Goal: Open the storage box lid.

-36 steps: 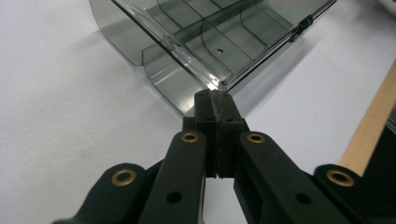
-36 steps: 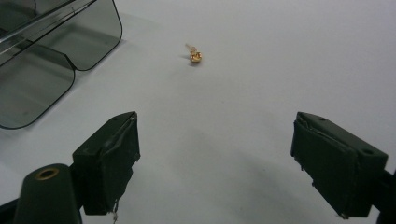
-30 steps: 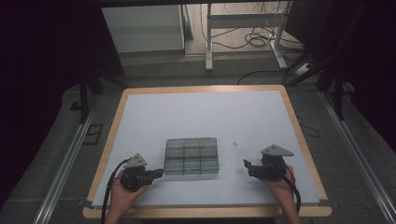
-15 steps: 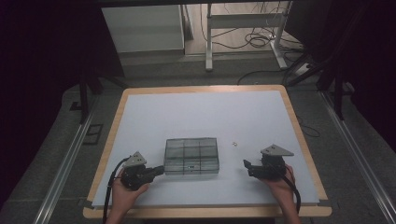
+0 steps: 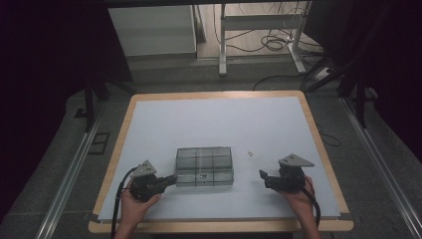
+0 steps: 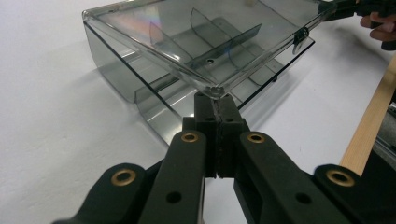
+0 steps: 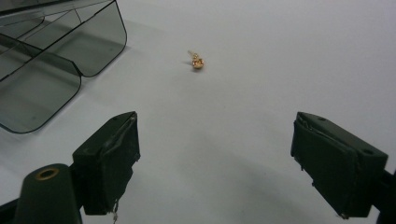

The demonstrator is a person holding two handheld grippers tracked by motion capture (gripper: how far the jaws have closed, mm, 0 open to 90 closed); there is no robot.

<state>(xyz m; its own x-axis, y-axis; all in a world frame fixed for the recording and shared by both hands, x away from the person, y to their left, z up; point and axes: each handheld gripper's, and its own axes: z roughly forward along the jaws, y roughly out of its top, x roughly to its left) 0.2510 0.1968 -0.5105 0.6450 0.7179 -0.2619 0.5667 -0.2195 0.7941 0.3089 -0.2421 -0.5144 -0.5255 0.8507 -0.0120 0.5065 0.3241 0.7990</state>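
White counter [image 5: 214, 119] with wood edge, dark room around. Clear plastic compartment box [image 5: 204, 166] sits near-centre, lid lifted. Left hand-held gripper [image 5: 170, 180] jaws pinched together on the lid's near-left corner [image 6: 214, 89]. Right hand-held gripper [image 5: 263, 177] jaws wide, holding nothing, aimed at small gold earring [image 7: 196, 61] just right of the box.

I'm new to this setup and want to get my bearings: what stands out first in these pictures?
A smoky clear compartment box sits at the near middle of the white table, its lid lifted at a corner by the shut left gripper. A tiny gold stud lies alone on the white surface just right of the box, ahead of the open right gripper.
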